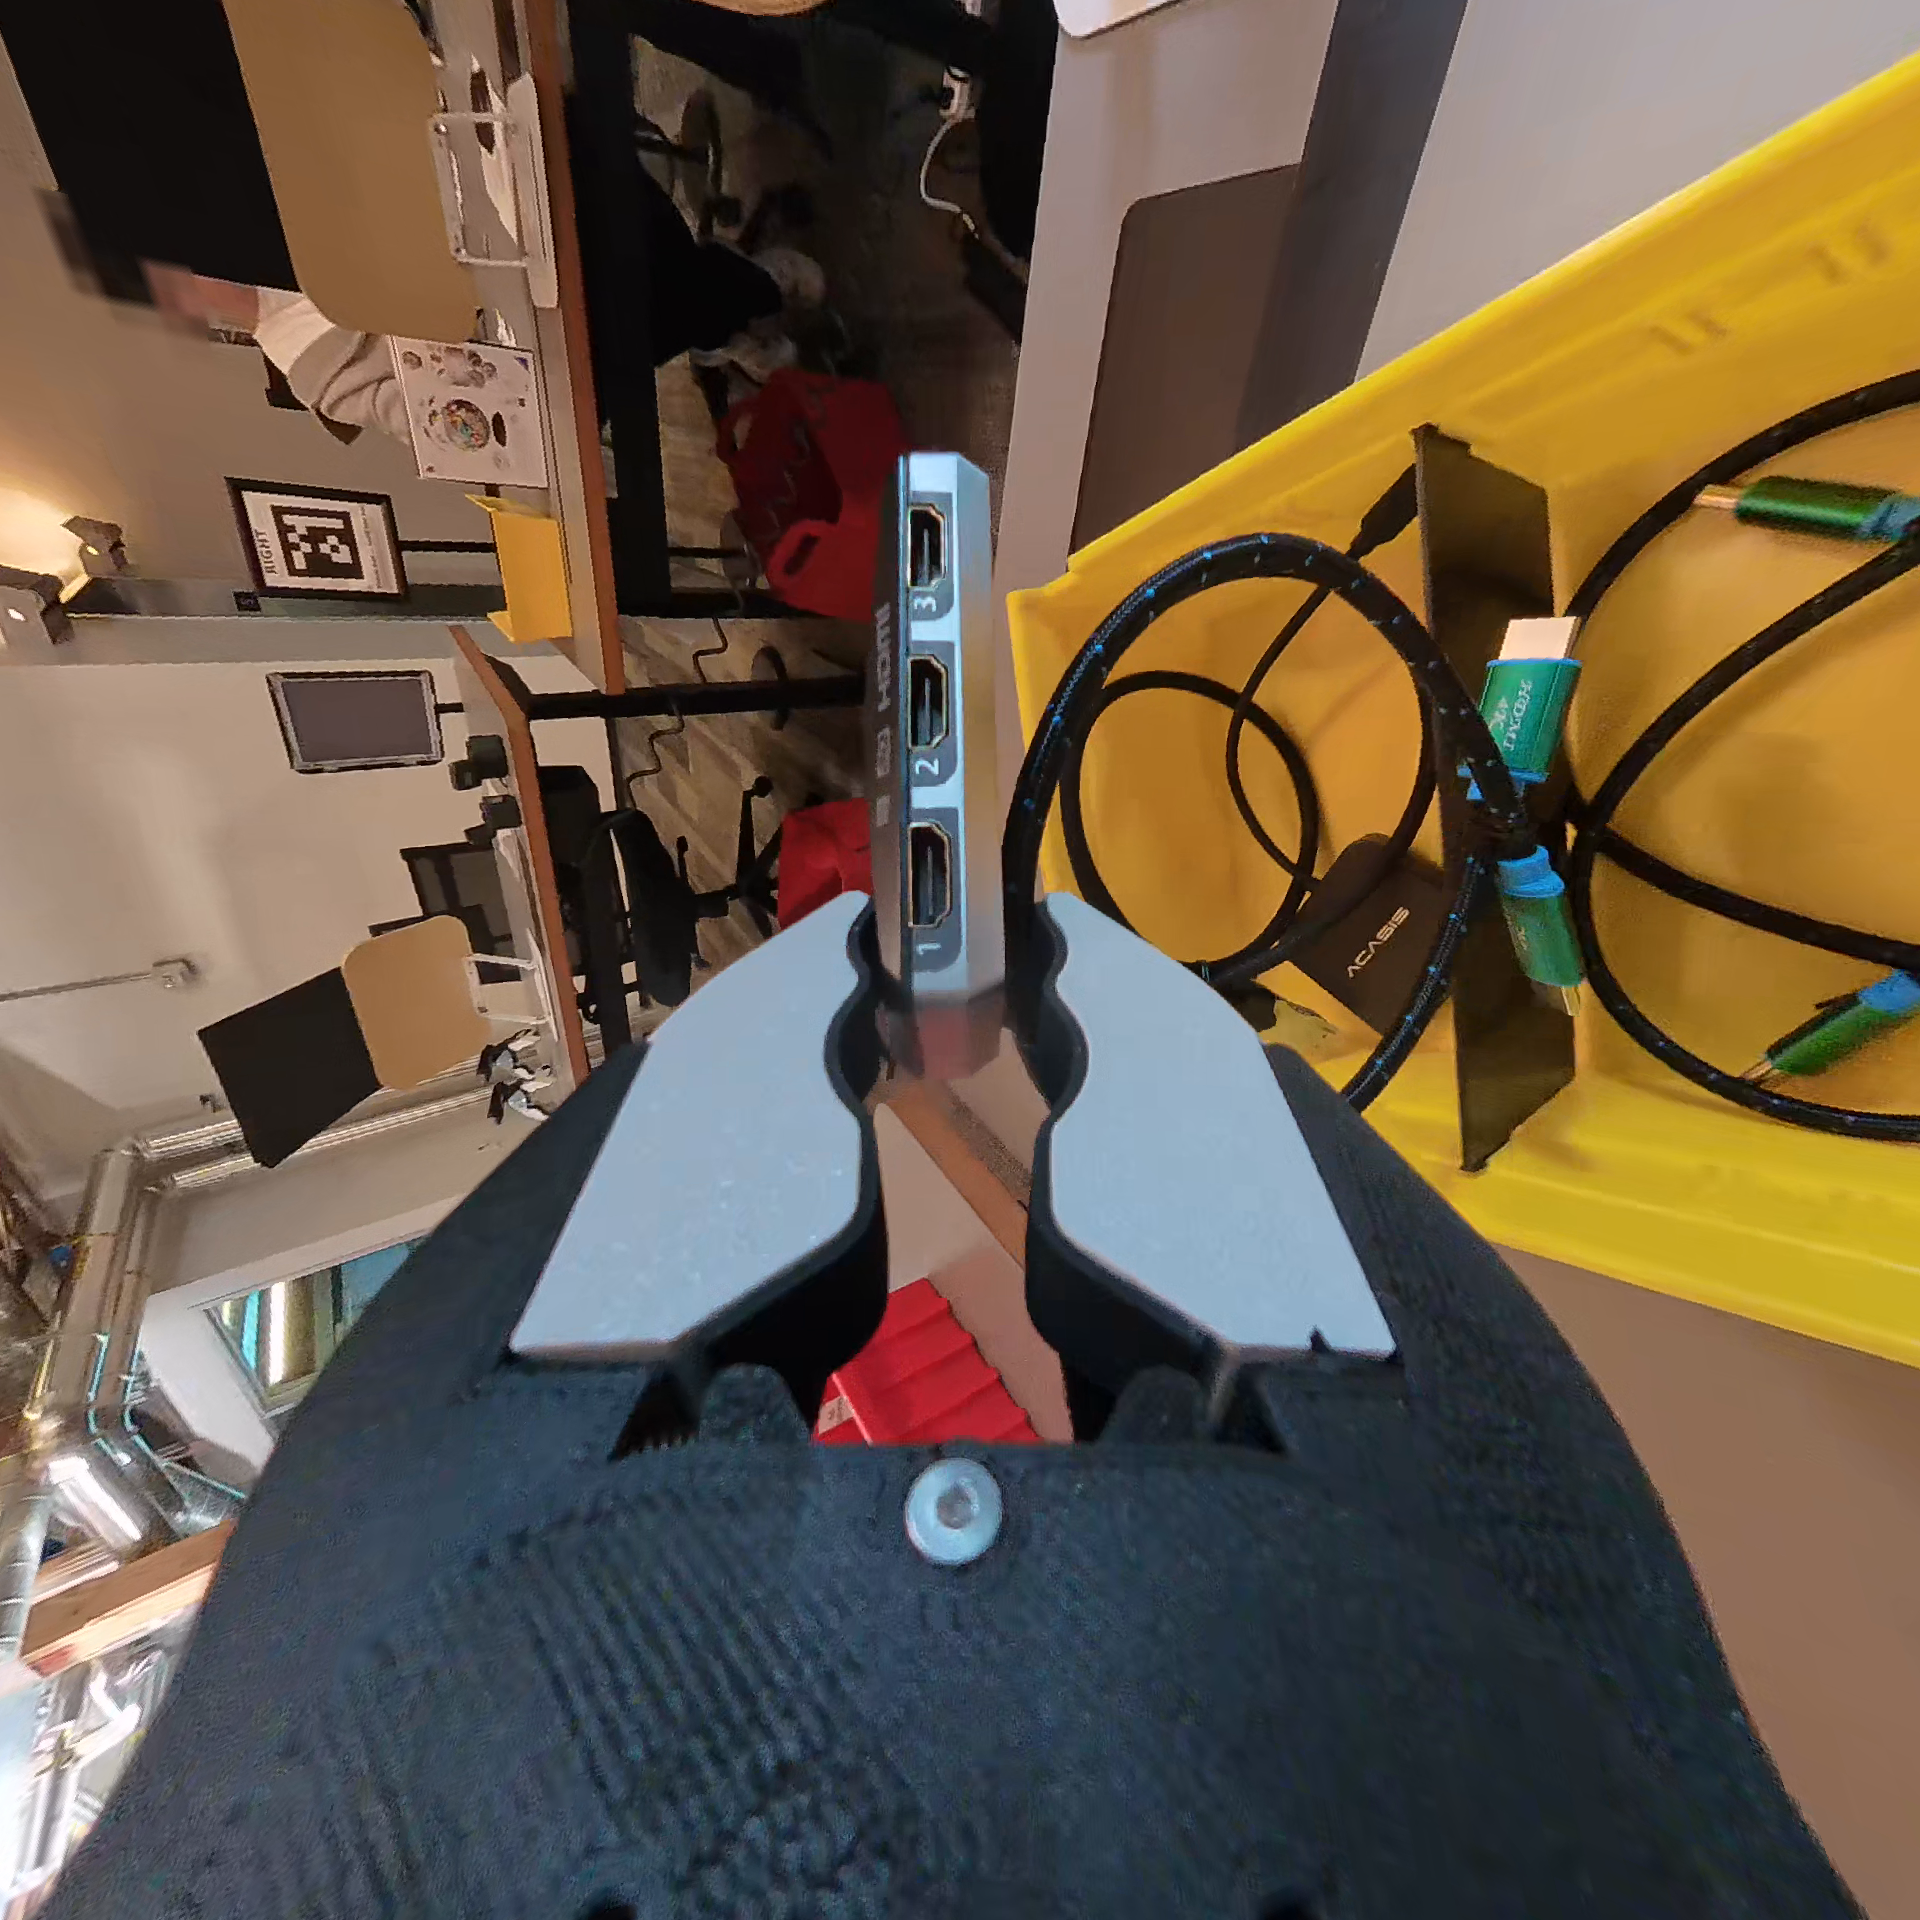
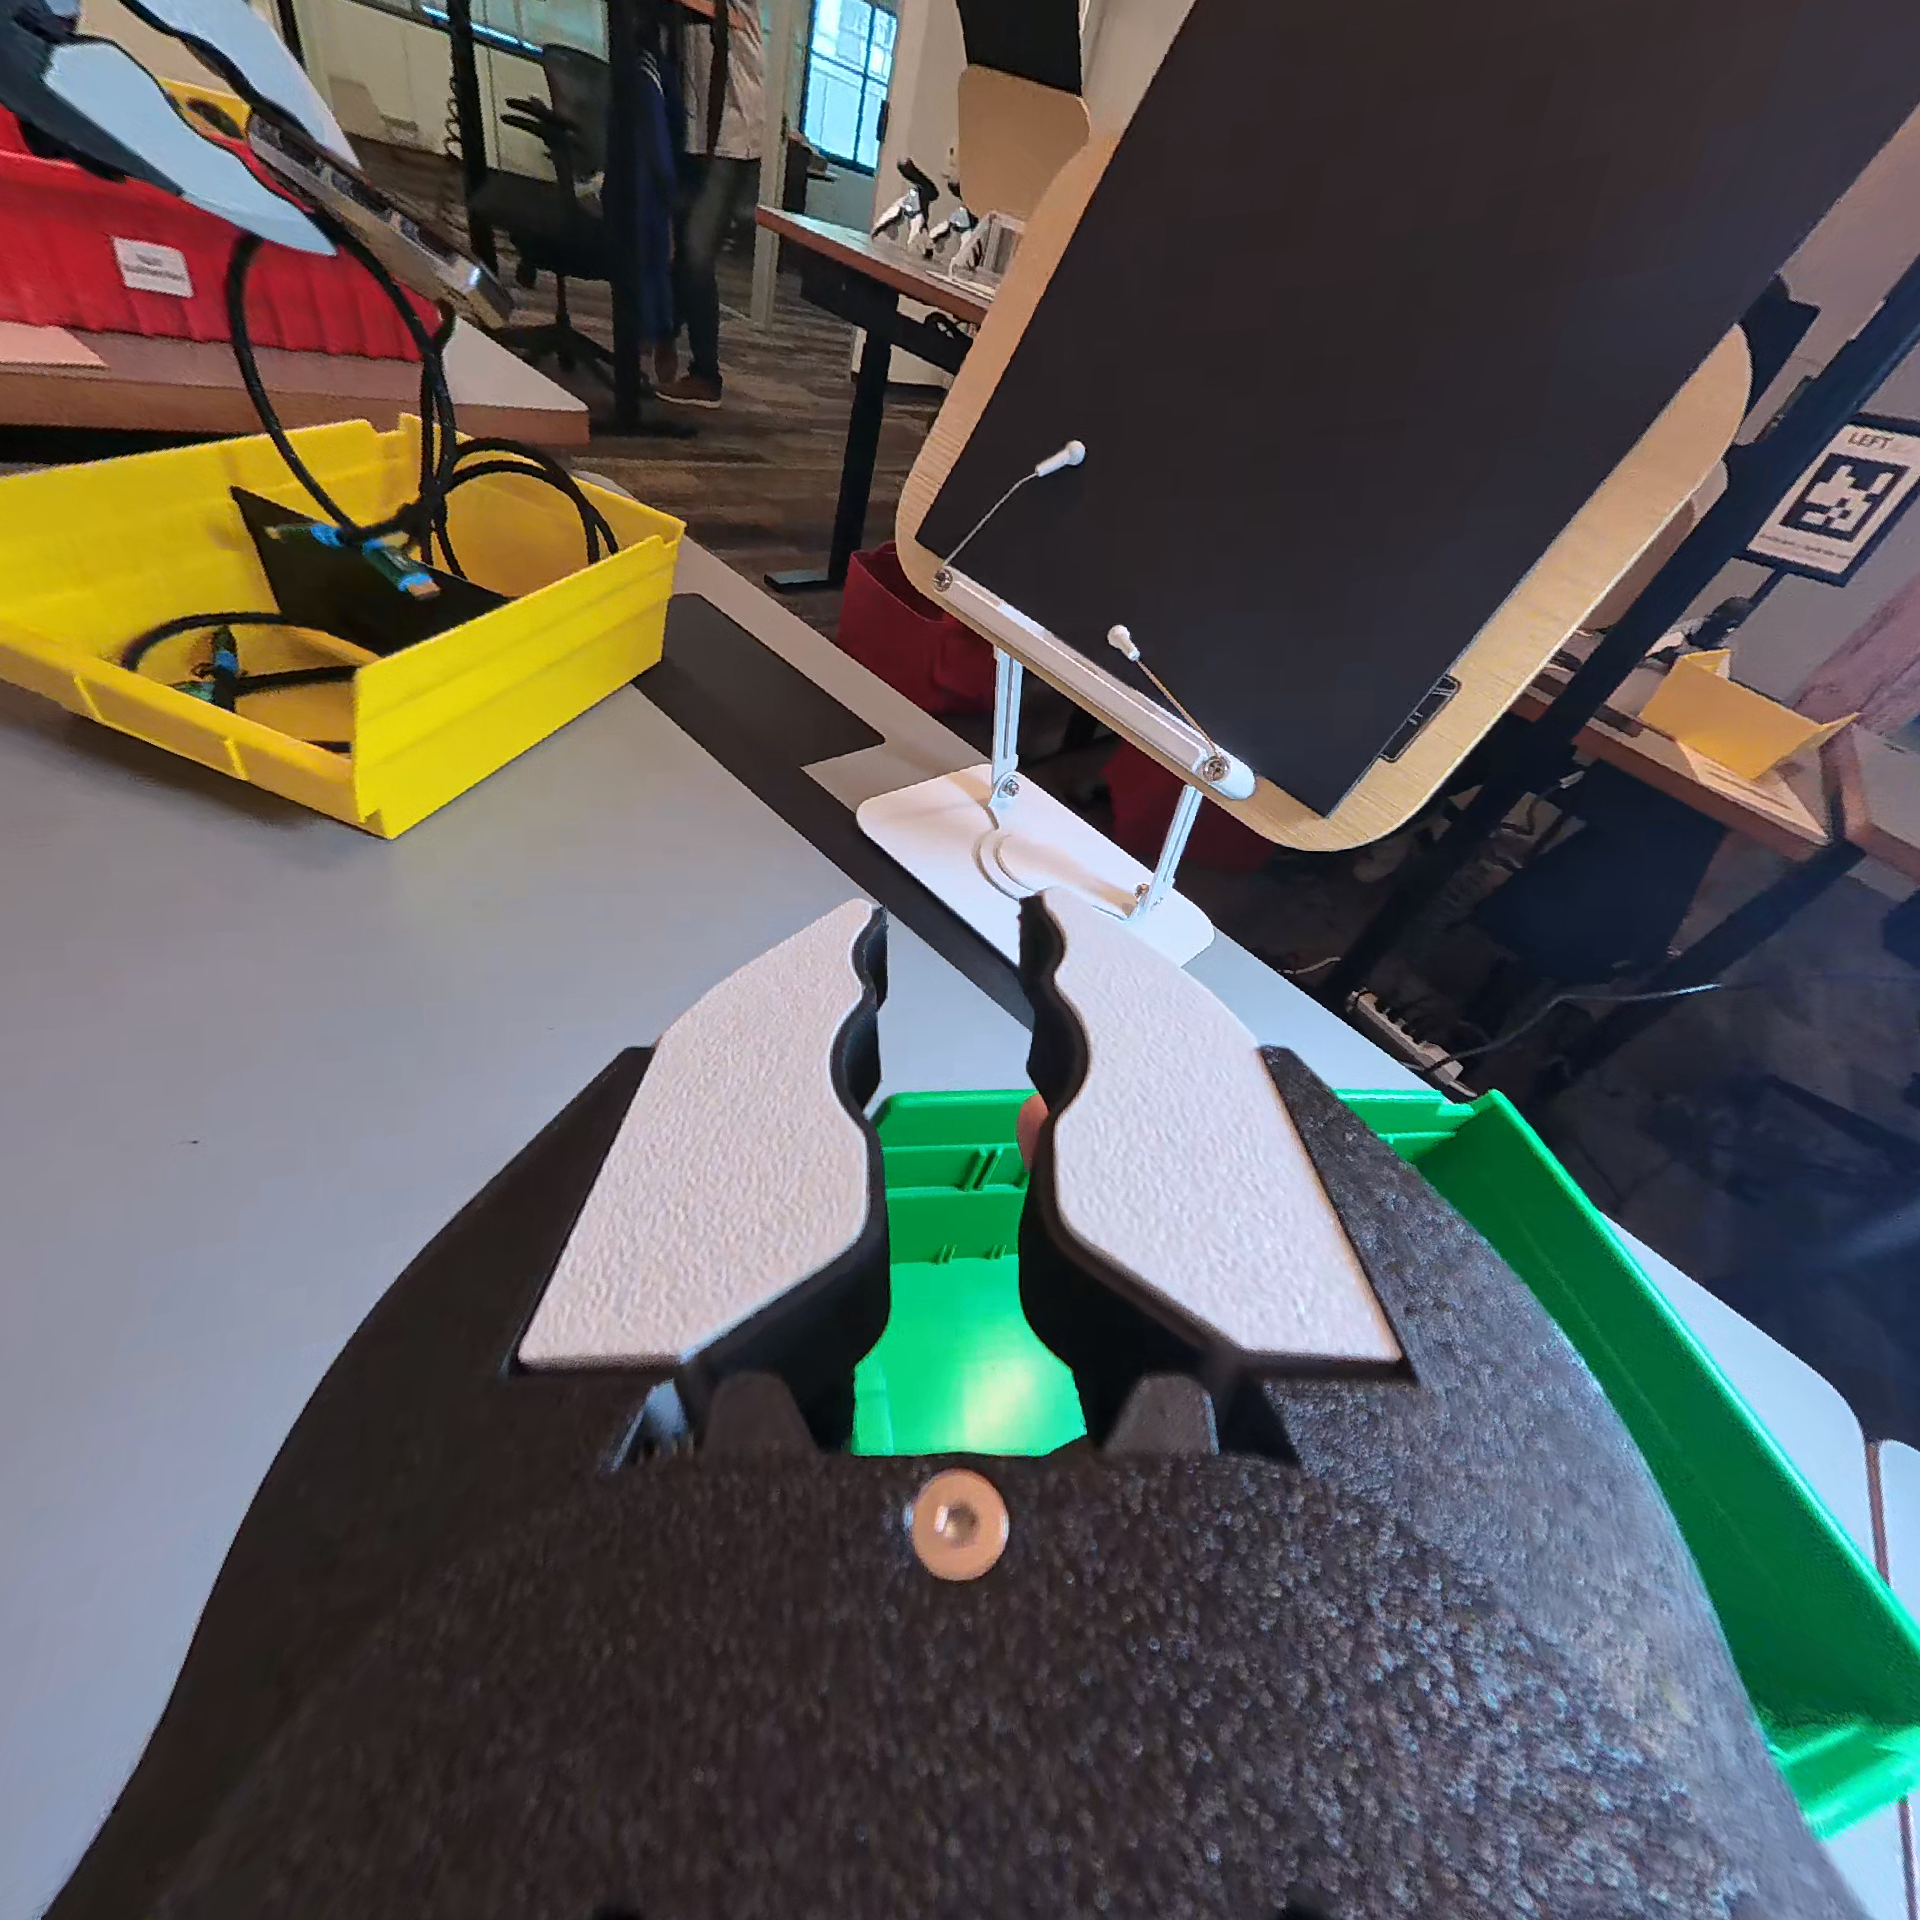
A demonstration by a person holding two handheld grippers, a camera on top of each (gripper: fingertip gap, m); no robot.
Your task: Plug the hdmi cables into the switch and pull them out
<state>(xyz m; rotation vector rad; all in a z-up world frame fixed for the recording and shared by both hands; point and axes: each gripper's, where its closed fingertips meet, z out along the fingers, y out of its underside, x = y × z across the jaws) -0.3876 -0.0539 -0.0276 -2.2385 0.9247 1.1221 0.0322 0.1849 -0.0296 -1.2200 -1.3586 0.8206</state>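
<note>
A grey table (image 2: 416, 987) carries a yellow bin (image 2: 499, 717), green bin (image 2: 1662, 1403) and white stand (image 2: 935, 821).

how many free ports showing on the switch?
3, all empty, in a row along the HDMI switch edge: one nearest the left gripper holding it, one mid-edge, one at the far end. Other sides hidden.

Open table (image 2: 343, 1039) between yellow bin (image 2: 499, 717), stand (image 2: 1039, 862)

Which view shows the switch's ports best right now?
The left wrist view: the switch, clamped in the left gripper, faces the camera with three empty ports. The right wrist view shows it far off, edge-on and blurred.
</note>
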